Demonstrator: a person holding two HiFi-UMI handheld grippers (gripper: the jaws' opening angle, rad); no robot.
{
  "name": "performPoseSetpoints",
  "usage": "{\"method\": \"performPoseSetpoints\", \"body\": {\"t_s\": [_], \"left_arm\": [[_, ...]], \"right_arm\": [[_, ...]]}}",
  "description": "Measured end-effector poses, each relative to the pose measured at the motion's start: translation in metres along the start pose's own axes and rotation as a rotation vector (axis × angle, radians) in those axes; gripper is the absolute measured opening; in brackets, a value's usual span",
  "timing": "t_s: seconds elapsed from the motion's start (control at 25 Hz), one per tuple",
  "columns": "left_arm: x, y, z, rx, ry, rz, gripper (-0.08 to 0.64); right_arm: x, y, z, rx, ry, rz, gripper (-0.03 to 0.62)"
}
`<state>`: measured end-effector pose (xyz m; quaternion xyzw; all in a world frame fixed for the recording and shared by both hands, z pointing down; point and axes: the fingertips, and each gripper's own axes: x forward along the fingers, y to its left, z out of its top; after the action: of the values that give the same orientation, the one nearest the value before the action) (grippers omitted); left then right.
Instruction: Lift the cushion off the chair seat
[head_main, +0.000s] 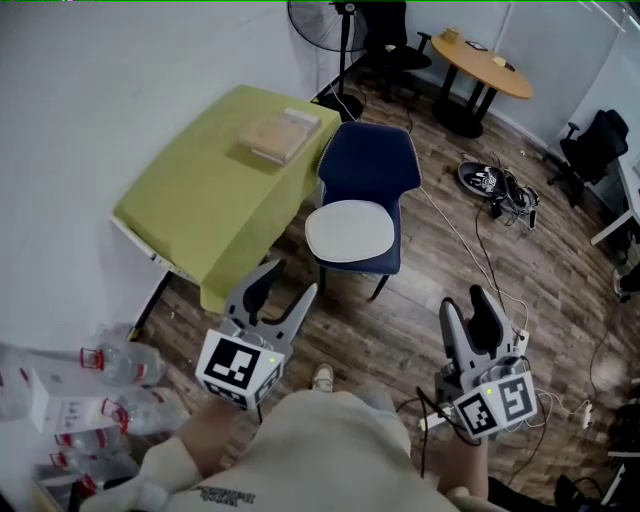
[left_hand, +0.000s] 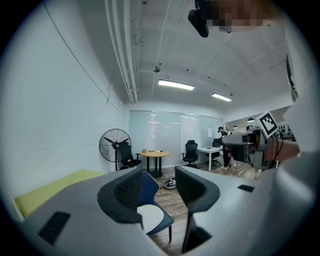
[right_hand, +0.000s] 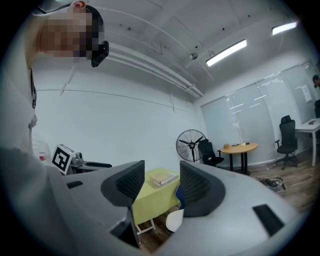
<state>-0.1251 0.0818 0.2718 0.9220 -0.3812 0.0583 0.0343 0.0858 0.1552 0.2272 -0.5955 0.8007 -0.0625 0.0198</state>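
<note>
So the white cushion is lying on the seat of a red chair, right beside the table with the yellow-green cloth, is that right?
Not quite: the chair is dark blue, not red, as the head view shows. The rest holds: the white cushion lies on its seat, and the chair stands right beside the table with the yellow-green cloth.

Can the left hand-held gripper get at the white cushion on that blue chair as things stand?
Probably yes, after a step closer. The left hand-held gripper, jaws apart and empty, is short of the cushion, but only wooden floor lies between them.
</note>
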Motion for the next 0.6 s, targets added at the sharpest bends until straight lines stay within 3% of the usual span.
{"method": "performPoseSetpoints", "body": {"t_s": [0.6], "left_arm": [[0.036,0.04,-0.016,-0.015,0.044,0.05,0.196]], "right_arm": [[0.06,-0.03,-0.016,0.004,0.031,0.028,0.219]]}}
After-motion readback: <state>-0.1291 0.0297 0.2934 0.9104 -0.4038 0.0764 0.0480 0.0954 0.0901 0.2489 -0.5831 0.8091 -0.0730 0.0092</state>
